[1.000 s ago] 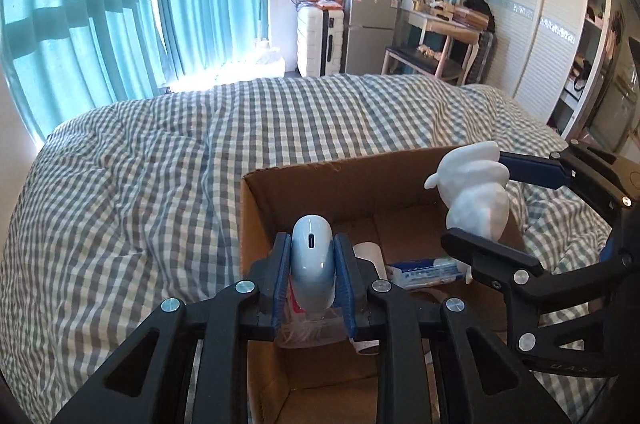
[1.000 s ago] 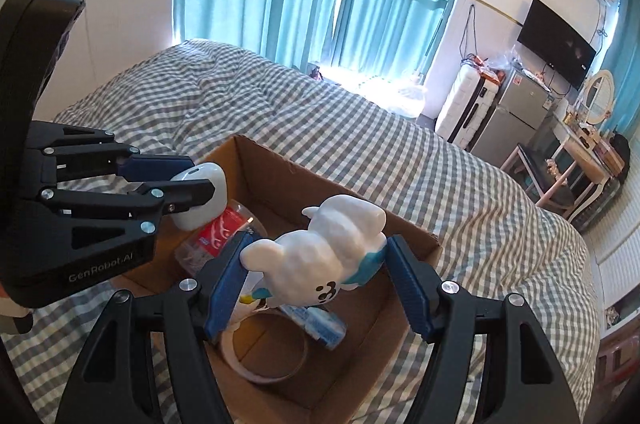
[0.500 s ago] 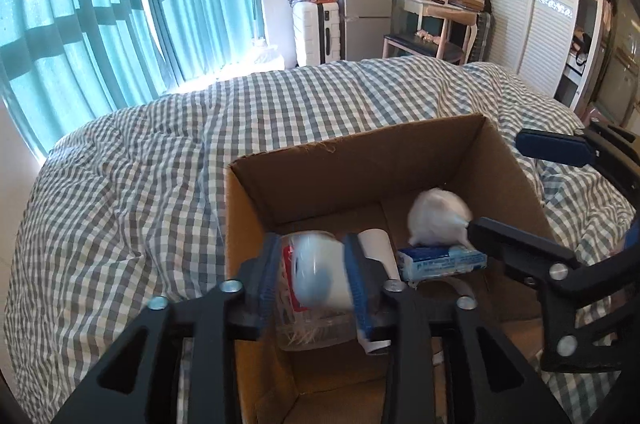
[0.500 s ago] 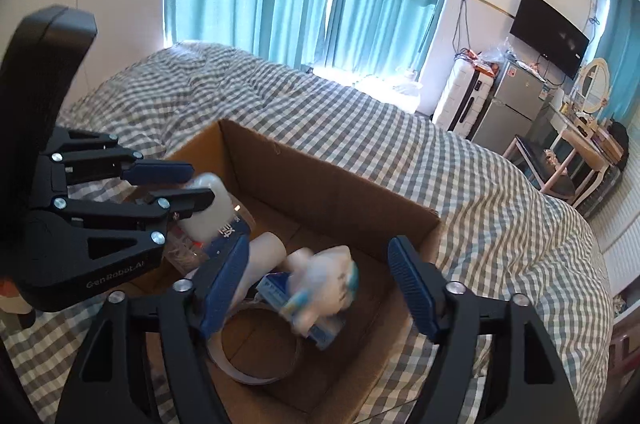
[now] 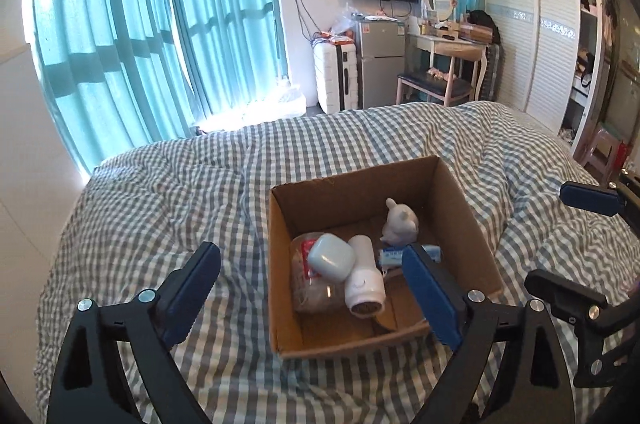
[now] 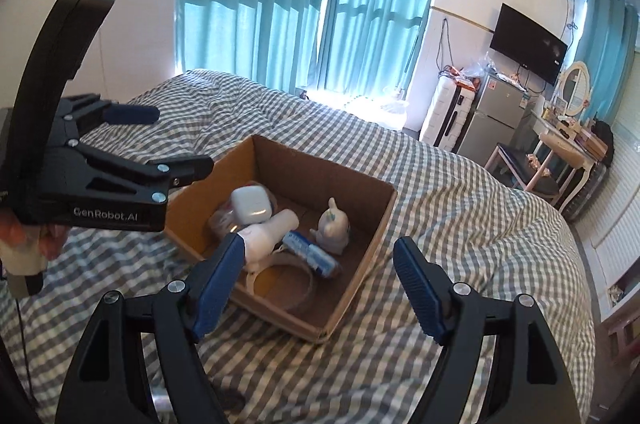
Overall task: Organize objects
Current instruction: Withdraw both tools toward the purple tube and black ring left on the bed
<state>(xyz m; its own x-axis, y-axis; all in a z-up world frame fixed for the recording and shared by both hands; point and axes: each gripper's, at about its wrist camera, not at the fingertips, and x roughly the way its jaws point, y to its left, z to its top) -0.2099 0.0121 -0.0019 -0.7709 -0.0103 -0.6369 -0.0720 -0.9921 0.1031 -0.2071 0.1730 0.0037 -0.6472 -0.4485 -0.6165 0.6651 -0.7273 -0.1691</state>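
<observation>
An open cardboard box (image 5: 460,207) (image 6: 360,248) sits on the checked bed. Inside lie a pale blue case (image 5: 331,256) (image 6: 250,203), a white plush toy (image 5: 400,222) (image 6: 332,226), a white handheld device (image 5: 364,280) (image 6: 268,234), a clear jar (image 5: 308,288), a blue-white tube (image 5: 390,256) (image 6: 312,252) and a tape ring (image 6: 280,282). My left gripper (image 5: 316,284) (image 6: 160,139) is open and empty, above the box's near side. My right gripper (image 6: 320,284) (image 5: 576,236) is open and empty, pulled back from the box.
The checked duvet (image 5: 160,216) covers the whole bed. Teal curtains (image 5: 120,35) hang behind. A suitcase (image 5: 334,75), small fridge (image 5: 380,59), dressing table with stool (image 5: 444,71) and wardrobe (image 5: 540,43) stand at the far wall.
Both grippers opened and dropped their loads into the box: the pale blue case from the left, the plush toy from the right. Both then pulled back and up.
</observation>
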